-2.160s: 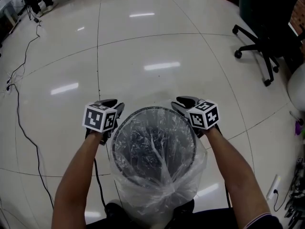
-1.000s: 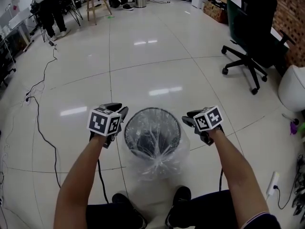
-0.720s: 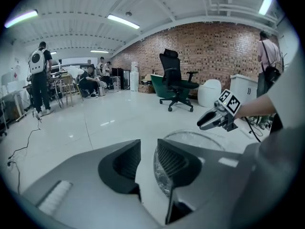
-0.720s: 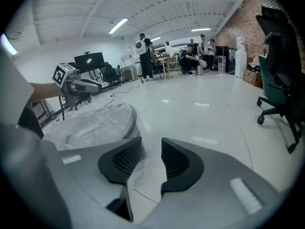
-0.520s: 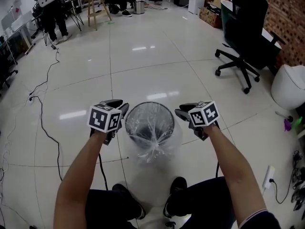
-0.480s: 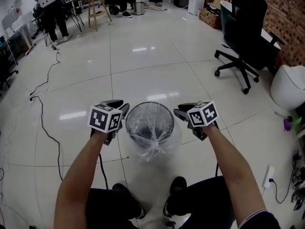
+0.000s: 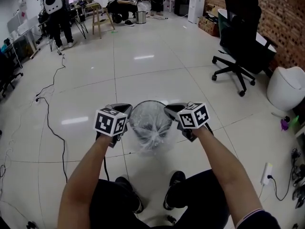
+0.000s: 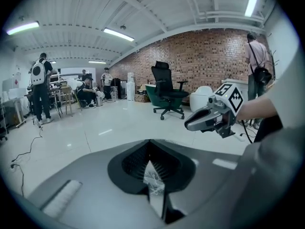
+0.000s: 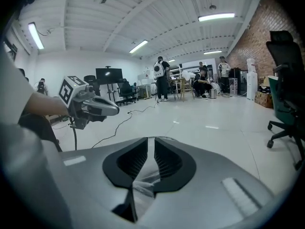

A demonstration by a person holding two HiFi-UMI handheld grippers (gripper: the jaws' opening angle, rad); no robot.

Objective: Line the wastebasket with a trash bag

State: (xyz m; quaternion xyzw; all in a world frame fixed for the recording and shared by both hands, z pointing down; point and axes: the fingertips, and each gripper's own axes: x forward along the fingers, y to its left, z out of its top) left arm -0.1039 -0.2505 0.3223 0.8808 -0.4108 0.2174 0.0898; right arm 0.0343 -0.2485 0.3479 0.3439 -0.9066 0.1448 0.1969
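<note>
Pinching plastic film (image 8: 153, 182), left tongs (image 8: 150, 147) (closed)

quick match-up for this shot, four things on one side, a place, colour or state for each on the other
1 wastebasket
2 trash bag
3 office chair
4 left gripper

a beside the brick wall
b shut on a pinch of the bag
c round, dark rim
d clear, draped over the rim

Pairs: 1-c, 2-d, 3-a, 4-b
</note>
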